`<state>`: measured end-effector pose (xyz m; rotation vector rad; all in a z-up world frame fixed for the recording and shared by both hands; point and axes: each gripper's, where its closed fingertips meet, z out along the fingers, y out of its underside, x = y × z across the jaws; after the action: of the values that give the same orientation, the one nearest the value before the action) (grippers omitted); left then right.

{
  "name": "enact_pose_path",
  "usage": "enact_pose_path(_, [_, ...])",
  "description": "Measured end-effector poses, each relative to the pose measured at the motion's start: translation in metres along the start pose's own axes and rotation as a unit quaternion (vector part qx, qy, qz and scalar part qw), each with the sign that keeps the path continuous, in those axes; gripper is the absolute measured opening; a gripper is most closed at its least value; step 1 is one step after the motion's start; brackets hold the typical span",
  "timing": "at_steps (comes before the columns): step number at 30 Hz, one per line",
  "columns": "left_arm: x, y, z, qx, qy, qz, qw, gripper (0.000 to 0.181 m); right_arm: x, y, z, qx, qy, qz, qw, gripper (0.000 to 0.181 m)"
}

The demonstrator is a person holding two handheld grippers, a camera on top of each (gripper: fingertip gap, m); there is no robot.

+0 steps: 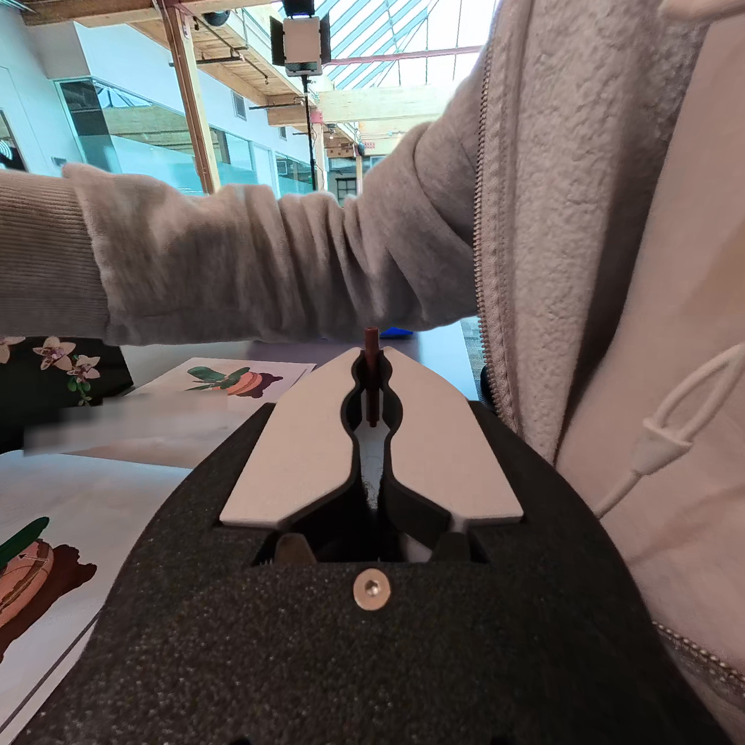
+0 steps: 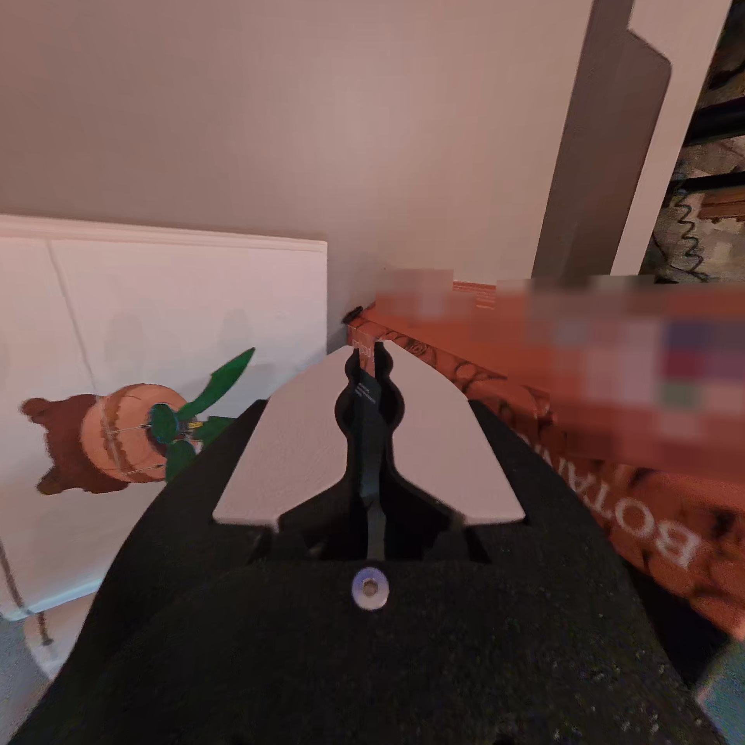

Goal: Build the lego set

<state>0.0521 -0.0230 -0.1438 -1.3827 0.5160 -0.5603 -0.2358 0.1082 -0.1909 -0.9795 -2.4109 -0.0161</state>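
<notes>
- Lego rod (image 1: 371, 375), a thin dark-brown piece, sits upright between the tips of the left gripper (image 1: 371, 354), which pinches it about mid-length; its top pokes out above the tips and its lower end hangs free in the hollow between the jaws.
- Hold looks narrow: judging by the slim contact, any twist could swing the rod, so keep the squeeze steady and push along its axis when seating it.
- Right gripper (image 2: 373, 348) is pressed nearly together on a thin dark flat thing (image 2: 367, 397), perhaps a card or flap; what it is cannot be told.
- Instruction booklet (image 2: 161, 322) lies open on the bench (image 1: 435, 346), showing a brown-and-orange pot with green leaves; worth checking the rod's place against it.
- Orange box (image 2: 524, 383) lies just beside the right gripper, close enough to crowd its swing.
- Grey sleeve (image 1: 242, 258) crosses directly beyond the rod and hides the bench behind it, so where the model stands cannot be seen.
</notes>
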Motion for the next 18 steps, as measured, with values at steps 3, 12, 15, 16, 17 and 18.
enact_pose_path(3, [0.000, 0.000, 0.000, 0.000, 0.000, -0.002, 1.000, 0.004, -0.003, 0.002, -0.012, 0.024, -0.006, 0.015, 1.000, 0.008])
enact_pose_path(12, [0.010, -0.004, 0.000, 0.012, 0.017, 0.021, 1.000, 0.003, -0.033, 0.019, 0.016, 0.076, -0.013, 0.107, 0.991, 0.017])
enact_pose_path(15, [0.013, -0.006, 0.000, 0.019, 0.025, 0.021, 0.999, 0.004, -0.026, 0.023, 0.032, 0.084, 0.037, 0.173, 0.981, 0.014])
enact_pose_path(16, [0.013, -0.006, 0.000, 0.018, 0.027, 0.023, 0.999, 0.004, -0.025, 0.019, 0.035, 0.095, 0.042, 0.187, 0.977, 0.012])
enact_pose_path(17, [0.014, -0.006, 0.000, 0.018, 0.028, 0.026, 0.999, 0.004, -0.027, 0.011, 0.035, 0.110, 0.040, 0.181, 0.976, 0.010])
enact_pose_path(18, [0.016, -0.007, 0.000, 0.019, 0.030, 0.030, 0.999, 0.004, -0.028, 0.002, 0.034, 0.119, 0.042, 0.155, 0.980, 0.008])
